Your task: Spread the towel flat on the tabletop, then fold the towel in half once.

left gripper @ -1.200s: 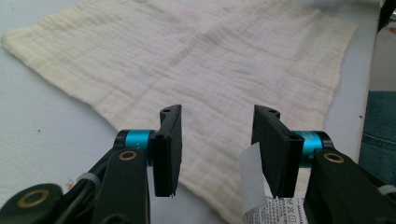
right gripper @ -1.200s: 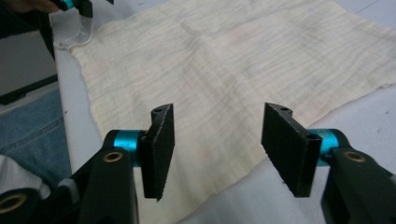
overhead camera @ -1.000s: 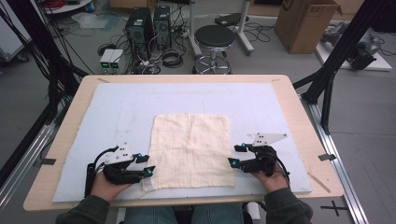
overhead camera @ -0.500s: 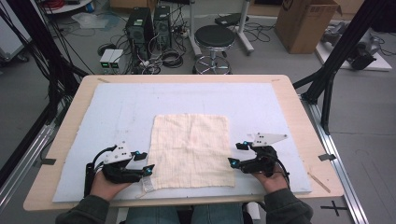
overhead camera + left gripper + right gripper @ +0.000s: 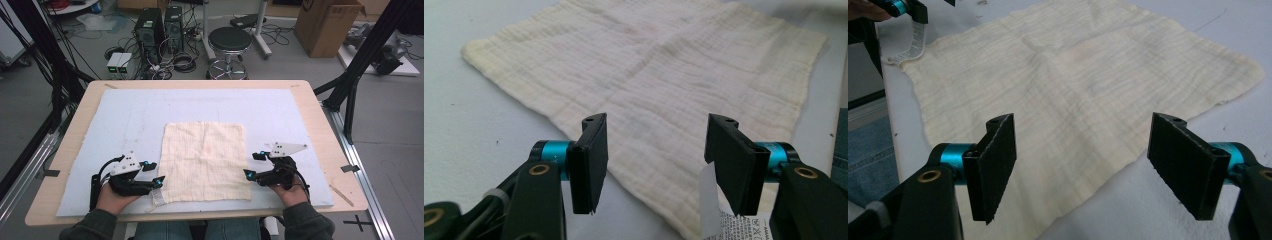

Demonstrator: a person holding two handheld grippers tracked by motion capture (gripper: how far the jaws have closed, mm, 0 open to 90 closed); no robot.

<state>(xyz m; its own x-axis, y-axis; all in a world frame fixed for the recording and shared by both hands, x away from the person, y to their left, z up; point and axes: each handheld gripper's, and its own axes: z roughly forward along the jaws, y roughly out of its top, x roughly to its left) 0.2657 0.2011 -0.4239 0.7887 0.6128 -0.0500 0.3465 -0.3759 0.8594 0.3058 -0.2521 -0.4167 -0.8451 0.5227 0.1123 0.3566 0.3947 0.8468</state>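
A square cream muslin cloth [image 5: 205, 160] lies flat on the pale mat, near the front edge. My left gripper [image 5: 155, 172] rests at the cloth's front left corner with its jaws open, beside a white care label [image 5: 158, 197] that sticks out from that corner. In the left gripper view the cloth [image 5: 664, 85] spreads ahead of the open left gripper [image 5: 656, 165], and the label [image 5: 724, 220] shows by the right-hand jaw. My right gripper [image 5: 253, 165] sits open at the cloth's right edge. In the right gripper view the right gripper [image 5: 1088, 165] stands wide open over the cloth [image 5: 1083, 85] and grips nothing.
A pale blue mat [image 5: 130, 115] covers most of the wooden table [image 5: 320, 115]. A thin wooden stick [image 5: 341, 195] lies at the front right. Beyond the far edge stand a stool [image 5: 229, 40], computer towers [image 5: 160, 25] and a cardboard box [image 5: 330, 25]. Black frame poles [image 5: 360, 65] flank the table.
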